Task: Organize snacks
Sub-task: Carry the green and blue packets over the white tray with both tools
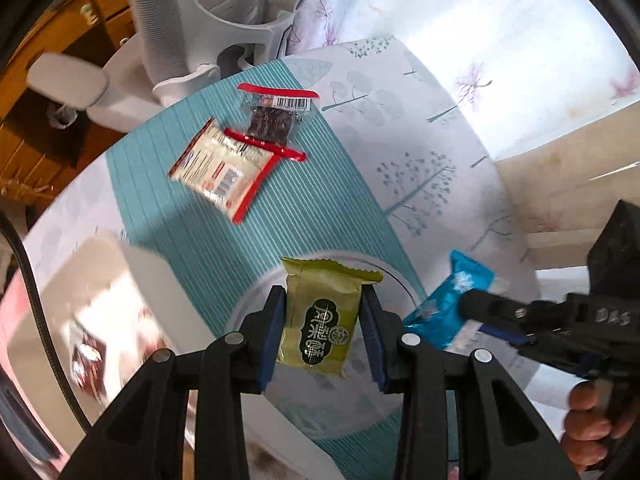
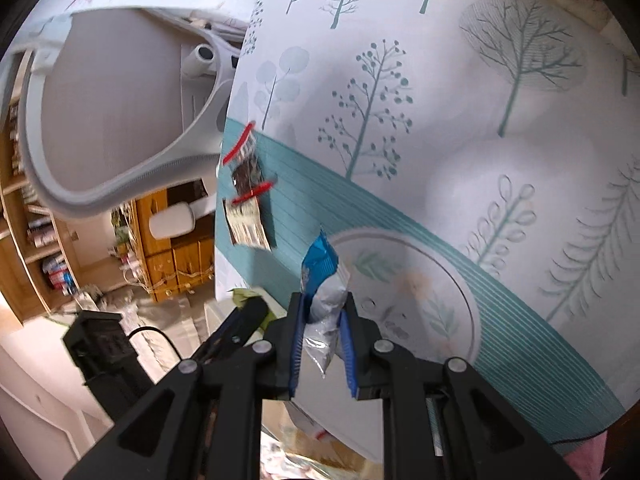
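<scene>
In the left wrist view my left gripper (image 1: 324, 304) is shut on a green snack packet (image 1: 320, 316) with dark lettering, held above the table. To its right my right gripper (image 1: 464, 300) holds a blue snack packet (image 1: 444, 304), with a person's hand behind it. In the right wrist view my right gripper (image 2: 322, 304) is shut on that blue and silver packet (image 2: 322, 280), which sticks up between the fingers. Two more packets lie on the teal stripe of the tablecloth: a cream one with red edges (image 1: 224, 170) and a clear one with dark contents (image 1: 270, 118).
A white office chair (image 1: 192, 20) stands beyond the far edge of the table (image 1: 400, 120), whose cloth has a tree print. A white box (image 1: 100, 300) with packets sits at the lower left. Wooden furniture (image 2: 172, 248) lies behind the chair.
</scene>
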`<state>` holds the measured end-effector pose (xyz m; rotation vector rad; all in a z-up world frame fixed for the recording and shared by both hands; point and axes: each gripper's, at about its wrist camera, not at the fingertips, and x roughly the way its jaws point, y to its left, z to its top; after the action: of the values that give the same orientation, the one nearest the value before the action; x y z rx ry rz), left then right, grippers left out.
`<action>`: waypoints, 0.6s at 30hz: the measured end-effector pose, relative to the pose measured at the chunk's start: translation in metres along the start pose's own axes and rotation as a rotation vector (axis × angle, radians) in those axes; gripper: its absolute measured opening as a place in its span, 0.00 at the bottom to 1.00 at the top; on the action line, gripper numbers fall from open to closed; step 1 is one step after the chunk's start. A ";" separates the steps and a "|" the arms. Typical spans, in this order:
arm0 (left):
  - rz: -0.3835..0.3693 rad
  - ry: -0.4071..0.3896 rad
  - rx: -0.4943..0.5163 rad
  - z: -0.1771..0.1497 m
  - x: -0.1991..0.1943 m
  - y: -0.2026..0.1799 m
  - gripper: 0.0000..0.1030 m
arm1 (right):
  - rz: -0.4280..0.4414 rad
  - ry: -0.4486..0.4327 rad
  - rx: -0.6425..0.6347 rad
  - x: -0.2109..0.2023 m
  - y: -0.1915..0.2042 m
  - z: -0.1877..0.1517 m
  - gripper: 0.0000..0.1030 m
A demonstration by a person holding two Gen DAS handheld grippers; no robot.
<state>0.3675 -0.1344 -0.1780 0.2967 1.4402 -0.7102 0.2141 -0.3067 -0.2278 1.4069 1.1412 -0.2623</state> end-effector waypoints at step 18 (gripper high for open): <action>0.001 -0.156 -0.172 -0.103 -0.107 0.029 0.34 | -0.091 -0.035 -0.344 -0.013 0.044 -0.110 0.16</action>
<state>0.3062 -0.0237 -0.0959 0.1060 1.3419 -0.5908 0.1895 -0.2088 -0.1646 1.0459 1.1609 -0.1456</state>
